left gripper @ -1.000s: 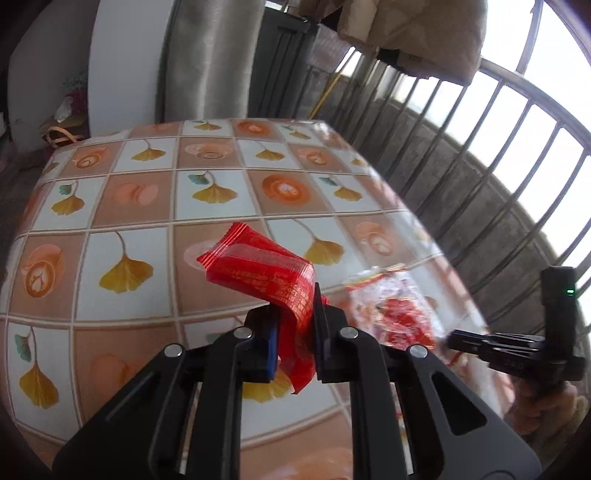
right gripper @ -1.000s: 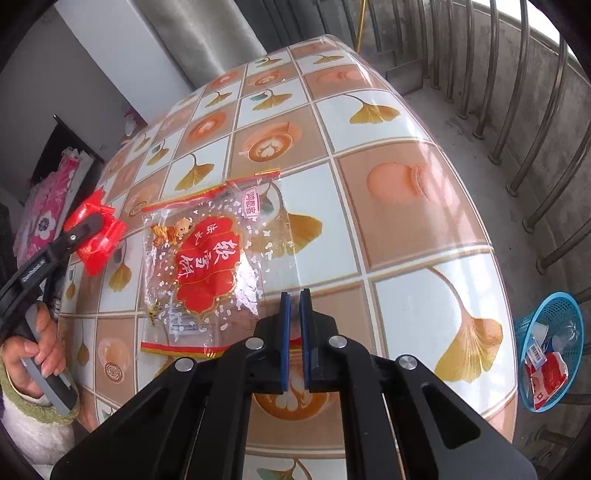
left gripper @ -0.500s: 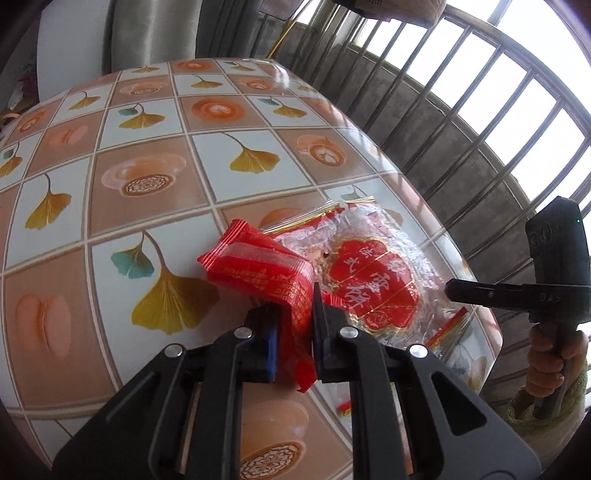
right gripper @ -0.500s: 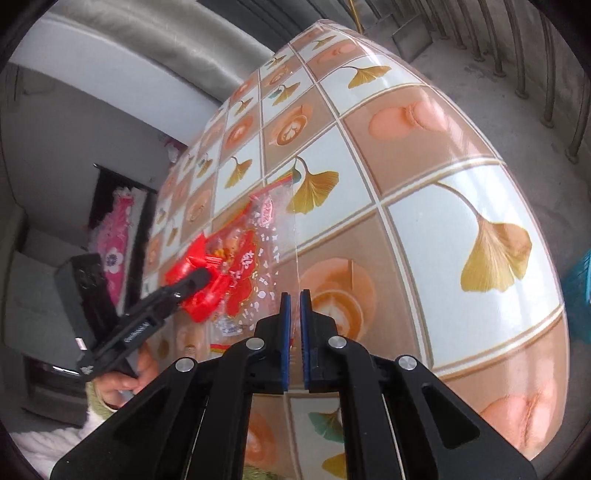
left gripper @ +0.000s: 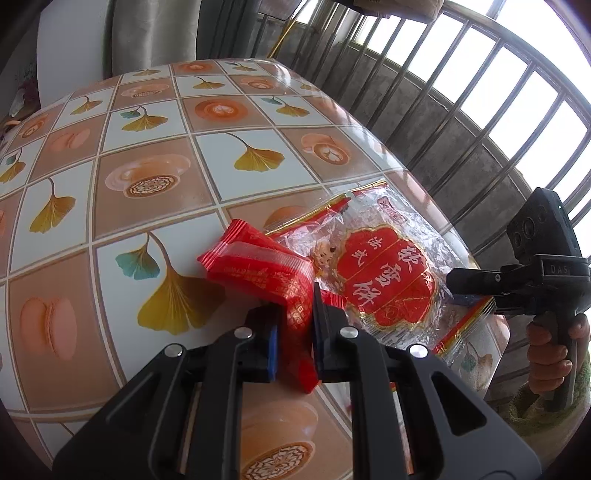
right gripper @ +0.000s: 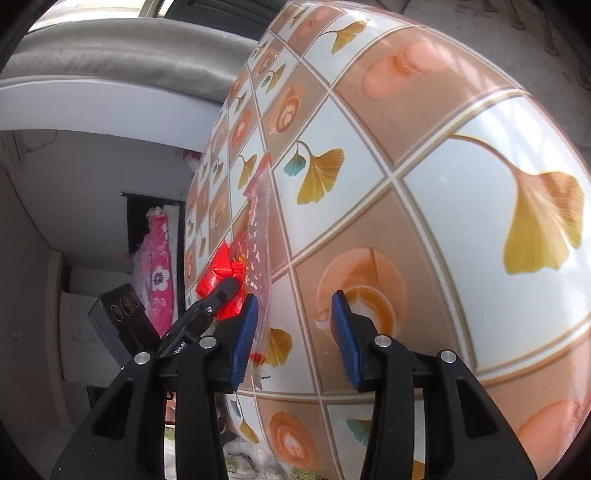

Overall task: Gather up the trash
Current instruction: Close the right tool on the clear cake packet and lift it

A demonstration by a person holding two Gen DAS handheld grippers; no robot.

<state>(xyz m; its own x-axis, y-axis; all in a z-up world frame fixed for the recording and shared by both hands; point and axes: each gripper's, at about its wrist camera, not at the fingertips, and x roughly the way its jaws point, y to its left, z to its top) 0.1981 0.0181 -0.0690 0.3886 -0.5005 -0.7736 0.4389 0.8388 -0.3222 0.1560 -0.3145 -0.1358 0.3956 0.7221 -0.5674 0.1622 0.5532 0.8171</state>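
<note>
pinching red wrapper [left gripper: 266,273] btwn l fingers [left gripper: 325,332]

Tiled table [left gripper: 147,177] with ginkgo-leaf print, metal railing [left gripper: 480,110], grey curtain [left gripper: 147,33], pink cloth [right gripper: 159,273]

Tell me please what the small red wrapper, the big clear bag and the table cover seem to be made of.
Red wrapper: thin glossy plastic film, probably; it creases and has crimped ends.
Clear bag: transparent crinkled plastic film with a red printed label; the table pattern shows through it.
Table cover: smooth and shiny, likely printed vinyl or oilcloth; window light reflects on it and it curves over the table edge.
</note>
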